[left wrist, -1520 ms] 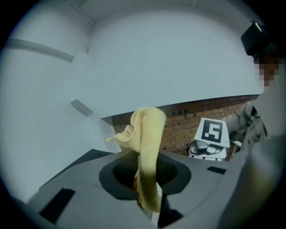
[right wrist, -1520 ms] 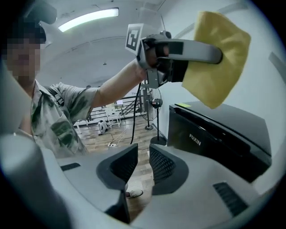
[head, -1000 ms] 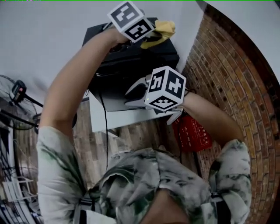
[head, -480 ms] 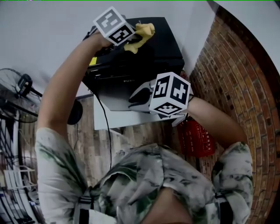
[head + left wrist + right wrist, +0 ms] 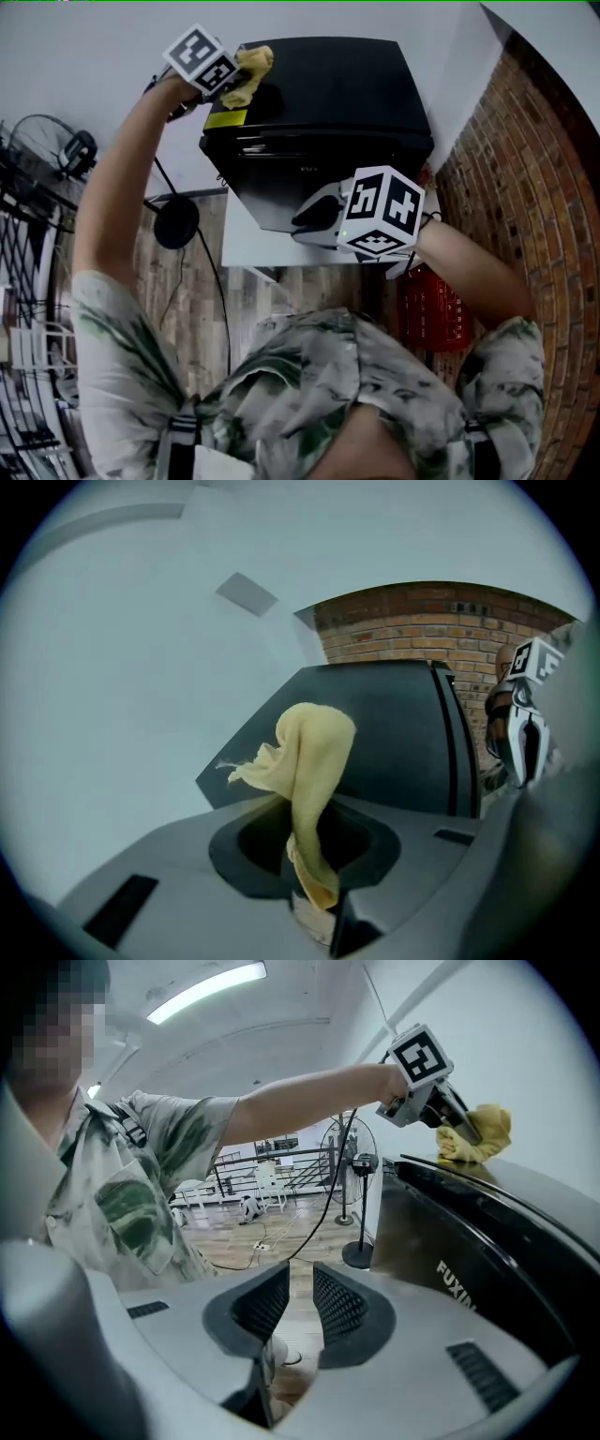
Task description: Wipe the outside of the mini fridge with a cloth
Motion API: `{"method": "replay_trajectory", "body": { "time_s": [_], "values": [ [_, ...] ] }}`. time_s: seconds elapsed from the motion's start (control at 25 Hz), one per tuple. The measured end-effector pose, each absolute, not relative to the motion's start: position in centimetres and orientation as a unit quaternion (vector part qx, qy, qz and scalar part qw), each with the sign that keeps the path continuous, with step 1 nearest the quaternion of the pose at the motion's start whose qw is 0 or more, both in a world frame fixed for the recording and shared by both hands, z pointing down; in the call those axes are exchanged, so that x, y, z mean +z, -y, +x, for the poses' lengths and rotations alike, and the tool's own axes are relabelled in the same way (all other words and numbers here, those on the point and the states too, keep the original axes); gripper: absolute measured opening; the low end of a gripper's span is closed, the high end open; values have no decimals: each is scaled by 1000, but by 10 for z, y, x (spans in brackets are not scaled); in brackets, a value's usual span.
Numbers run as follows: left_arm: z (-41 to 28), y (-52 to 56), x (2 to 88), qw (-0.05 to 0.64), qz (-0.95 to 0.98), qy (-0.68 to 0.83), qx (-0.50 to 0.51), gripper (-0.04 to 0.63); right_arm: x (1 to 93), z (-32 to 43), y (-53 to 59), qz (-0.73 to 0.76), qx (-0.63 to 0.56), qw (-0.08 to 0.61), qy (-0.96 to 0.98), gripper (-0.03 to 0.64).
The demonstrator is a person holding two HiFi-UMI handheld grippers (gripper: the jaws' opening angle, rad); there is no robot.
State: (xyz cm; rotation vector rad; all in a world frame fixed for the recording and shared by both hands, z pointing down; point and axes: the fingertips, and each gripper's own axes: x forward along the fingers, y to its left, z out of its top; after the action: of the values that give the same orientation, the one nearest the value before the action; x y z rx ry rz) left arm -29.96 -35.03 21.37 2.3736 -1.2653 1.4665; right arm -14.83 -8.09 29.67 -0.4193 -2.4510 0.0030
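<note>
Already the wiping is under way. The left gripper (image 5: 231, 84) is clamping its jaws on the yellow cloth (image 5: 249, 69) and pressing it onto the top of the black mini fridge (image 5: 328, 94), at the far left corner beside the white wall. In the left gripper view the cloth (image 5: 314, 752) is sticking up from between the closed jaws of that gripper (image 5: 314, 892). The right gripper (image 5: 300, 1302) is hanging in front of the fridge door (image 5: 487, 1232), its jaws standing slightly apart and holding nothing. Judging from this, only the top is getting attention so far; the door and the sides are looking untouched and are probably still waiting.

Compared with a second ago, the cloth is sitting further left, having travelled from the right of the top's far edge across to this corner, while the right gripper is staying near the door.
</note>
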Motion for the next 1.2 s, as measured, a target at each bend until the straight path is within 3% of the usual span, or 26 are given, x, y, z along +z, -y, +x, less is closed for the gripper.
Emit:
{"method": "replay_trajectory", "body": {
  "time_s": [0.2,0.36,1.2],
  "values": [
    [-352,348,209,61,751,453,476,84,299,-153,79,-163,-3,321,933,95],
    [-335,353,189,50,768,454,448,84,300,-151,80,-159,-2,324,933,95],
    [-44,431,174,-73,833,296,461,84,310,-92,109,-100,24,333,937,95]
  ]
}}
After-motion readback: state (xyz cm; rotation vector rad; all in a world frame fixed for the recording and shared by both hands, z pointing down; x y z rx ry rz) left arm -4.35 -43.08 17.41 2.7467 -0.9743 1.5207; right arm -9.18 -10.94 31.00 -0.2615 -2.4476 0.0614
